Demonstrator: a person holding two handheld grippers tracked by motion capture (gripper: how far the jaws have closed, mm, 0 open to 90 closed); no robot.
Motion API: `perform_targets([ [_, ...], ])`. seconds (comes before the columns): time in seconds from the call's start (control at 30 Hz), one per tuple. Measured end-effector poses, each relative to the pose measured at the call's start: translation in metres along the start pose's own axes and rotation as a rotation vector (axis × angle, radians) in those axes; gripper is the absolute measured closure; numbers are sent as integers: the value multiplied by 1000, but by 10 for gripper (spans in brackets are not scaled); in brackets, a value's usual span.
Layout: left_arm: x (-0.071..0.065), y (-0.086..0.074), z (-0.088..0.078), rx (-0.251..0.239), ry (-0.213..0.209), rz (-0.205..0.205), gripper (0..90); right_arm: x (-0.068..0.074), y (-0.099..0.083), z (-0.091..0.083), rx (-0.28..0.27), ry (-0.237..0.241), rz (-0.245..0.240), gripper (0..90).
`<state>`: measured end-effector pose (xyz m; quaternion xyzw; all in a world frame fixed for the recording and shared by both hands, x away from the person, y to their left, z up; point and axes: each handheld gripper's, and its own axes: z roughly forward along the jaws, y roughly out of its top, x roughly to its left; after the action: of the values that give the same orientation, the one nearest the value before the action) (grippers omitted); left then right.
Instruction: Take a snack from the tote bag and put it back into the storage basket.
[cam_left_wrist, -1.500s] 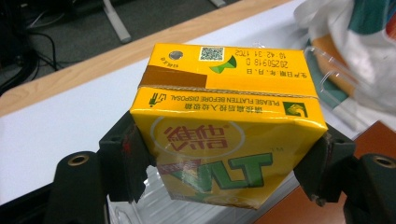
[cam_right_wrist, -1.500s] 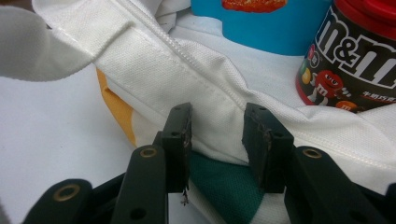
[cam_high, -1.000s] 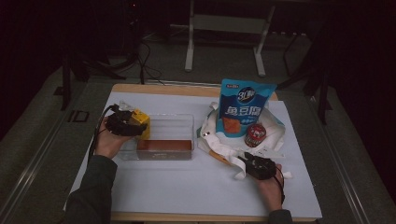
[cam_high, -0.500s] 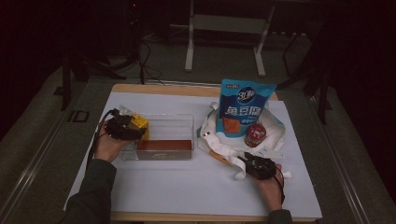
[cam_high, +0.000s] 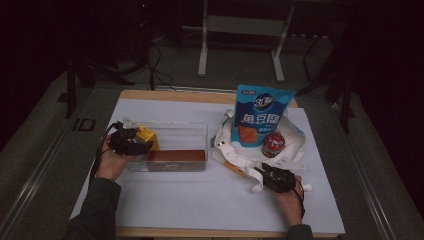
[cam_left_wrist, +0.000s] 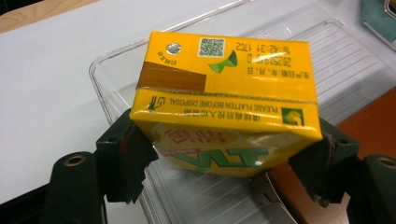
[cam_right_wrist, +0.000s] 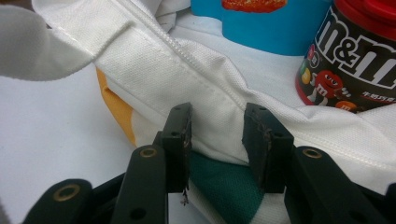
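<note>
Left gripper view: yellow drink carton (cam_left_wrist: 224, 105) clenched across its long axis by left gripper (cam_left_wrist: 224, 163) fingers over clear plastic tray (cam_left_wrist: 107, 79); right gripper (cam_right_wrist: 217, 140) fingers astride white bag (cam_right_wrist: 187, 79), grip uncertain.

A blue snack pouch (cam_high: 263, 115) stands upright at the table's (cam_high: 165, 200) far side; a red-lidded M&M's tub (cam_high: 273, 145) sits just beside it; a flat reddish-brown pack (cam_high: 176, 155) lies nearby.

The yellow carton (cam_left_wrist: 224, 102) reads "PLEASE FLATTEN BEFORE DISPOSAL" and "VLT"; the red-lidded can (cam_right_wrist: 355, 60) reads "m&m"; the blue pouch (cam_high: 262, 120) shows "3"
</note>
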<state>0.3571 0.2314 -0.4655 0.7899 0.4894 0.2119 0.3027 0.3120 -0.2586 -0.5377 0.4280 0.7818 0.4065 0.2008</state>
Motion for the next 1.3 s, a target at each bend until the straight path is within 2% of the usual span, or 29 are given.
perform_targets([
  [0.23, 1, -6, -6, -7, -14, -10, 272, 0, 0, 0, 0, -1, -1, 623],
  [0.63, -3, -13, -16, -2, -4, 8, 291, 0, 0, 0, 0, -1, -2, 623],
  [0.9, 1, -20, -25, -29, -30, -17, 329, 0, 0, 0, -1, -1, -1, 623],
  [1.13, 1, -21, -27, -42, -32, -13, 333, 0, 0, 0, -1, -1, -1, 623],
  [1.2, 0, -22, -28, -44, -22, 8, 360, 0, 0, 0, -1, -1, -1, 623],
  [1.3, -2, -22, -31, -39, -39, 18, 379, 0, 0, 0, -1, 0, 0, 623],
])
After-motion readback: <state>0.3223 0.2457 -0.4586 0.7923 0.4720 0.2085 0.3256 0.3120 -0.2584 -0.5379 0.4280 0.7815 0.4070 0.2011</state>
